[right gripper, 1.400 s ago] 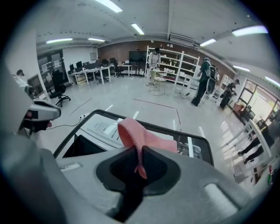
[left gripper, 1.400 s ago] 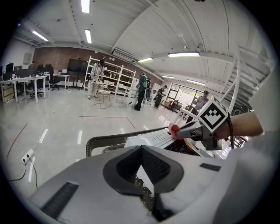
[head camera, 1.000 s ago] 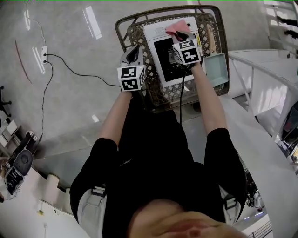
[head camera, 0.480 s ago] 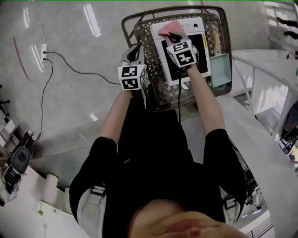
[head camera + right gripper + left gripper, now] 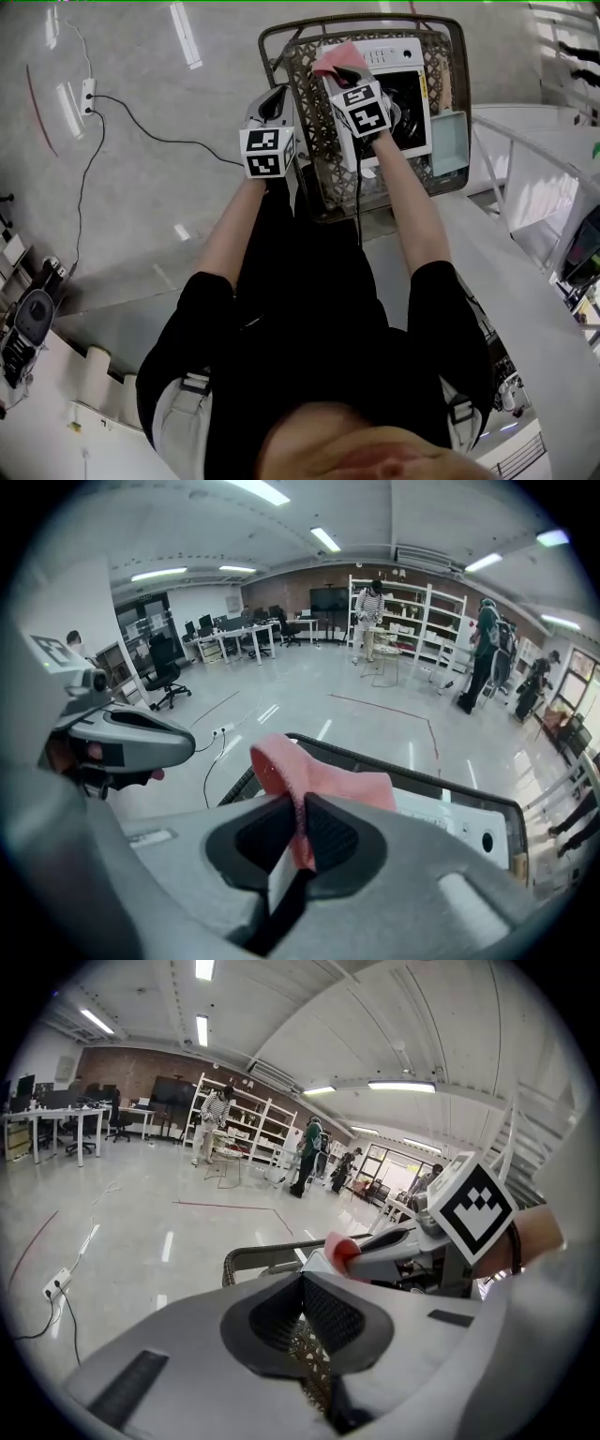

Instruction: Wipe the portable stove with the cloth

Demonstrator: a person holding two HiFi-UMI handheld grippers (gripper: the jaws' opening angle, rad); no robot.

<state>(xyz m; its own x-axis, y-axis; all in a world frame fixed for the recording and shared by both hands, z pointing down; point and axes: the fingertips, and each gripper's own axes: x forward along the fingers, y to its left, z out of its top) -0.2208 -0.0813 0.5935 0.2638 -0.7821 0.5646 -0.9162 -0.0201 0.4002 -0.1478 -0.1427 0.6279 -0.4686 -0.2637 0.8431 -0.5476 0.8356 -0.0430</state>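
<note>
Portable stove [image 5: 398,54]: it lies flat inside a wicker basket [image 5: 309,122], white casing up with a dark centre panel. Its long axis runs away from the person.

Cloth [image 5: 333,58]: pink, at the stove's far left corner. It is bunched and stands up past the right gripper's tips. Whether it touches the casing cannot be confirmed from any view.

Right gripper [image 5: 349,73]: over the stove's left side and pointing toward its far end. The right gripper view shows the fingers [image 5: 333,832] closed on a fold of the cloth [image 5: 309,780], with the white casing [image 5: 450,822] just beyond.

Left gripper [image 5: 272,101]: to the left of the stove, above the basket's left wall and clear of the casing. Its fingers [image 5: 323,1307] are drawn together with nothing between them.

Assessment: the right hand is the nearer and the working one. Most of the casing lies to the right of the cloth and back toward the person, so the next stroke probably calls for pressing the cloth down and drawing it along that long axis. Risk: with only a fold pinched, the cloth may drag or pull free.
</note>
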